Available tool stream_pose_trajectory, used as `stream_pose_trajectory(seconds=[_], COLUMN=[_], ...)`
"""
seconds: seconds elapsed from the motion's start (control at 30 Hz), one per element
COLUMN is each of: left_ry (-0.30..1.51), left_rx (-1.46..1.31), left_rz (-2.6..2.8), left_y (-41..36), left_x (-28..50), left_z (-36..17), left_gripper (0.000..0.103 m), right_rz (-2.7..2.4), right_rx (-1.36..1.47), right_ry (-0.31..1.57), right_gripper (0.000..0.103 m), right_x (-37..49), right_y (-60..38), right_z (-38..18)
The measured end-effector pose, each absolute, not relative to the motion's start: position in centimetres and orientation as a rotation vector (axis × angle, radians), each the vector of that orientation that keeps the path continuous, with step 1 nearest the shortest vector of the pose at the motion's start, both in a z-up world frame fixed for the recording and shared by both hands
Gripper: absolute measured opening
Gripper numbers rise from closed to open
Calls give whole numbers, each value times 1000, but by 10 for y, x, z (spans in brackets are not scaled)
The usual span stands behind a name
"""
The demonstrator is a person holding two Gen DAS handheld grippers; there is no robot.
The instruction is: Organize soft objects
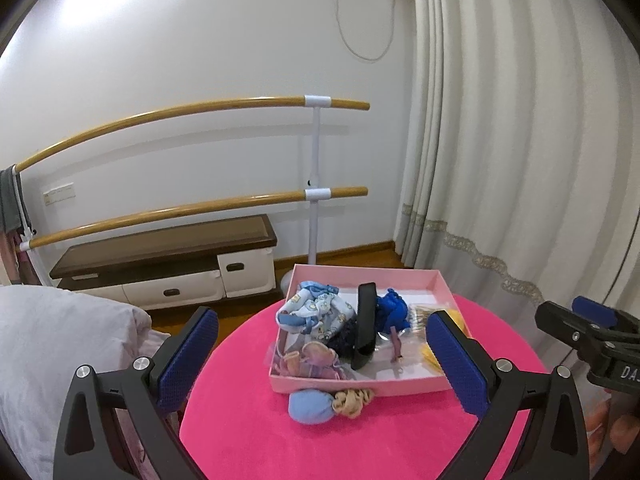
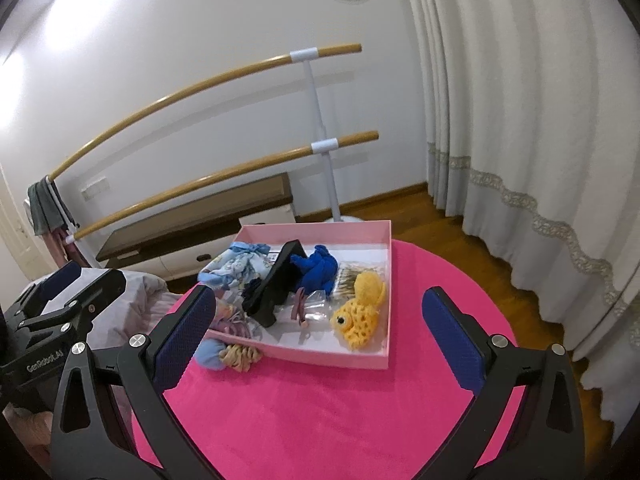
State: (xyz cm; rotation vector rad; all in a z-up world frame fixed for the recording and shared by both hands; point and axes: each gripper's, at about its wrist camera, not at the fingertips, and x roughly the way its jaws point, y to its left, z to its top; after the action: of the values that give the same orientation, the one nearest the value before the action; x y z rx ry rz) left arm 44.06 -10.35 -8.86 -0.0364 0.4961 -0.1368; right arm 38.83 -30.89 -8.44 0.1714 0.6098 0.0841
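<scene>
Two tongs: left tongs and right tongs both gape wide, holding nothing, hovering over the near side of the counter
Box: pink box sits on the counter, already crowded with soft things
Strays: blue ball and tan scrunchie lie outside, touching the box's front wall
Advice: likely pinch each stray low at its middle; lift over the wall; drop into a bare patch
</scene>
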Motion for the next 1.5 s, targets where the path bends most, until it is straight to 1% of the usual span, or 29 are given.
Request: stream_pose_trajectory(seconds=[0.27,0.6,0.9,1.23,1.5], left_ry=[486,492,501,547,597], left_rx=[-38,-61,-72,-71,-61], left_rz=[-140,-126,-116,-107,-106], left_y=[-94,-85,-80,-72,-70], left_x=[392,357,330,329,354], left_z=[-94,-103,-111,-122,-140], left_gripper=[103,103,103,103,103], right_rz=[93,85,84,115,130], right_rx=[163,131,125,113,109], right_ry=[571,551,553,581,623], right_gripper=[103,103,103,103,103], right_x=[349,323,306,307,321], right_y=[-303,-292,-285,-275,-268], right_z=[-81,-84,-98,-108,-120])
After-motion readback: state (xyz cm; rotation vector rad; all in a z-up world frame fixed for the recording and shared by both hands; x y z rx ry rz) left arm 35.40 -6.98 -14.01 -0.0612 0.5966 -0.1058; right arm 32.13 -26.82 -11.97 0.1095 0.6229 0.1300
